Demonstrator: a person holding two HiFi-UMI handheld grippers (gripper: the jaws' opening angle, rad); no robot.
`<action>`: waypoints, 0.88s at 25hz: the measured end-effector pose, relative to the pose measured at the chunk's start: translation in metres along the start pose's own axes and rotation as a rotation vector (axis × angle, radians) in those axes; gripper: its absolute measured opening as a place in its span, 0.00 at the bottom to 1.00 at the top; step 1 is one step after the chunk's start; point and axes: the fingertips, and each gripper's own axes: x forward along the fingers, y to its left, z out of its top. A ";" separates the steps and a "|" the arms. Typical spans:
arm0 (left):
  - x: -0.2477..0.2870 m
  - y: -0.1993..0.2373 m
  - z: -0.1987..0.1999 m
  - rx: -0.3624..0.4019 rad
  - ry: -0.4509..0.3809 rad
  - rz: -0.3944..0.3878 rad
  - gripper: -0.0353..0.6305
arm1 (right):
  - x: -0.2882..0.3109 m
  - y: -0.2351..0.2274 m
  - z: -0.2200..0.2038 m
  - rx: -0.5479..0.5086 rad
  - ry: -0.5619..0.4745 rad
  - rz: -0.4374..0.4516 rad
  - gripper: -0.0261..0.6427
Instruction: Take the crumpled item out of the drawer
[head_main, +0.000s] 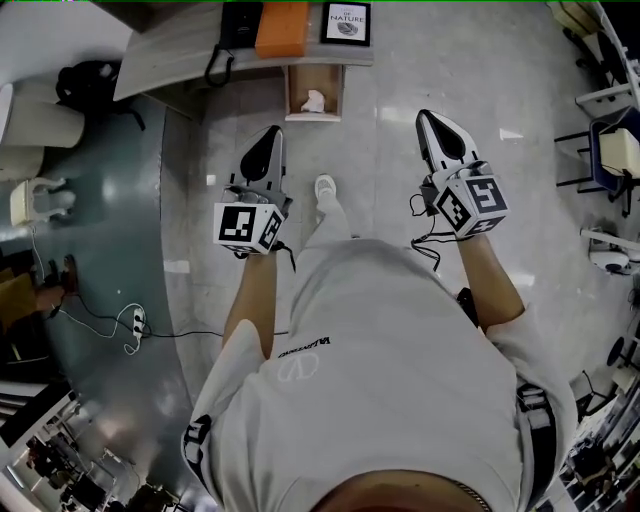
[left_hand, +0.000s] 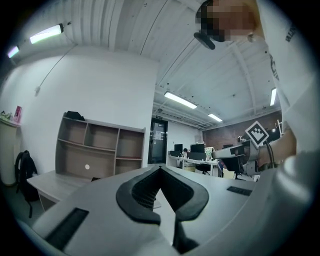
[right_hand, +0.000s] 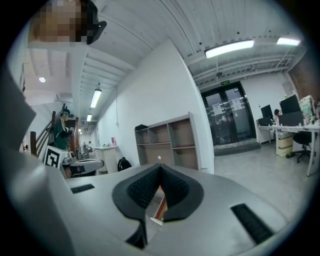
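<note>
- An open office with a glossy grey floor (head_main: 400, 200). At the far edge of the head view, a table (head_main: 170, 55) carries an orange box (head_main: 282, 27) and a framed print (head_main: 346, 22). A drawer (head_main: 291, 95) stands pulled out under the table's front.
- Far left, a power strip (head_main: 135, 322) and its cable lie on the floor beside the person. A sidestep that way could snag a foot.
- The left gripper (head_main: 273, 133) has its fingers (left_hand: 142, 192) pressed together with nothing between them, well short of the drawer. Reaching in like this would likely just push the item deeper, so the fingers need to open first.
- In the centre, the white crumpled item (head_main: 315, 100) lies untouched inside the open drawer, ahead of and between the two grippers. The drawer looks narrow, so spread fingers may knock its walls. A light wad could also slip from a shallow pinch.
- The right gripper (head_main: 428, 120) also has its fingers (right_hand: 140, 189) closed tip to tip and empty, well apart from the drawer. Both grippers going in together would probably crowd each other.
- Only the head view shows the item and the inside of the drawer.
- The left gripper view looks level across the room at a shelf unit (left_hand: 100, 150) and the other gripper's marker cube (left_hand: 256, 134), with no drawer in sight.
- The right gripper view adds glass doors (right_hand: 227, 117) and a sliver of orange below the fingers, which I cannot identify.
</note>
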 end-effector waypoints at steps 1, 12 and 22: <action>0.009 0.009 -0.006 -0.006 0.010 -0.001 0.05 | 0.014 0.002 -0.001 -0.010 0.014 0.013 0.04; 0.098 0.083 -0.072 -0.051 0.117 -0.031 0.05 | 0.153 0.001 -0.034 -0.114 0.146 0.106 0.04; 0.173 0.122 -0.132 -0.074 0.220 -0.114 0.05 | 0.250 -0.014 -0.086 -0.042 0.233 0.128 0.04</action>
